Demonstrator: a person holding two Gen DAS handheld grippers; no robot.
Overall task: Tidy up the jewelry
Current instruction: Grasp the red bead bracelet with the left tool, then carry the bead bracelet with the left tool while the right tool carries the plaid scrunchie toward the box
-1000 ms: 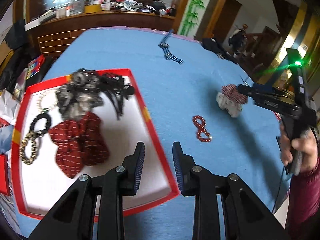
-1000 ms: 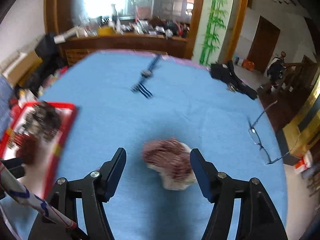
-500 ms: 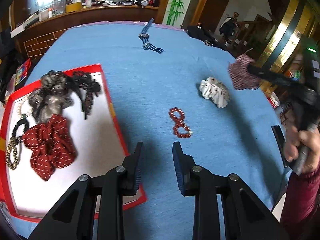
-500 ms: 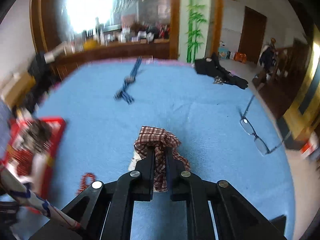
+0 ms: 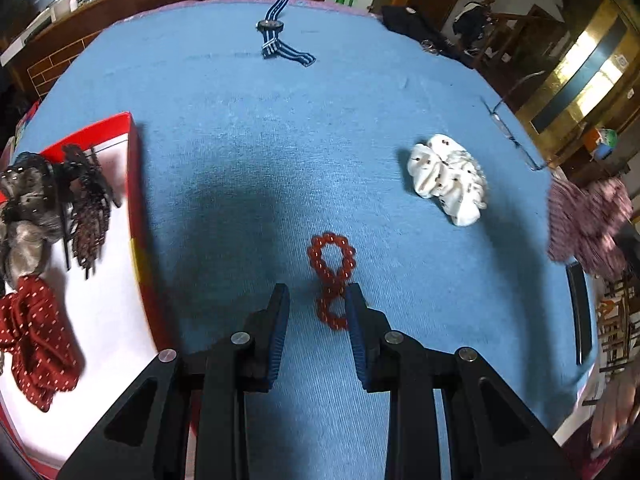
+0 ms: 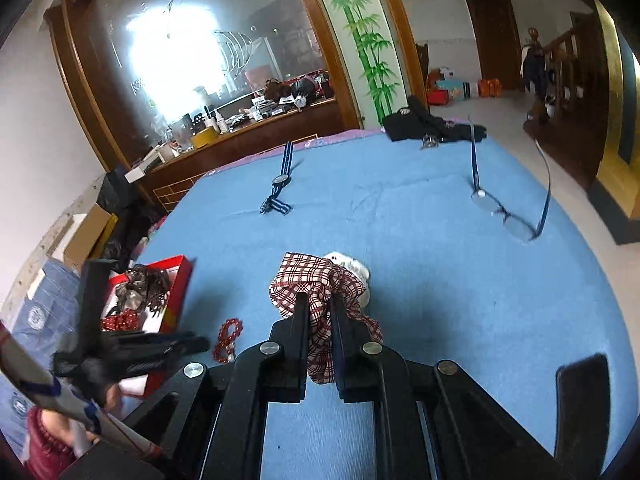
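Looking at two grabs at once here. Our right tool point(image 6: 320, 312) is clamped tight on the red-and-white plaid fabric scrunchie point(image 6: 316, 284), with the cloth bunched between the pads and spilling out above and below them. It's soft and weighs next to nothing, so a pinch anywhere on the gathered fabric holds fine; the only worry we see is a loose fold slipping out if the grip is too shallow.

Our left tool point(image 5: 316, 312) is only partly open and holds nothing. It hangs over the dark red beaded bracelet point(image 5: 332, 280), which lies twisted into a figure eight on the blue cloth-covered desk point(image 5: 240, 140), the lower loop sitting between the pads near the right one. We can't tell if that pad touches the beads. Those beads look hard and smooth, so they'll probably roll or squirt sideways. We'd take it at the crossing of the eight, where the strands double up.

The red-rimmed tray with the white floor point(image 5: 134, 184) sits off to the left and already has hair pieces in it. The white spotted scrunchie point(image 5: 446, 178) lies well apart on the right of the desk, with the blue striped strap watch point(image 5: 280, 36) at the far side.
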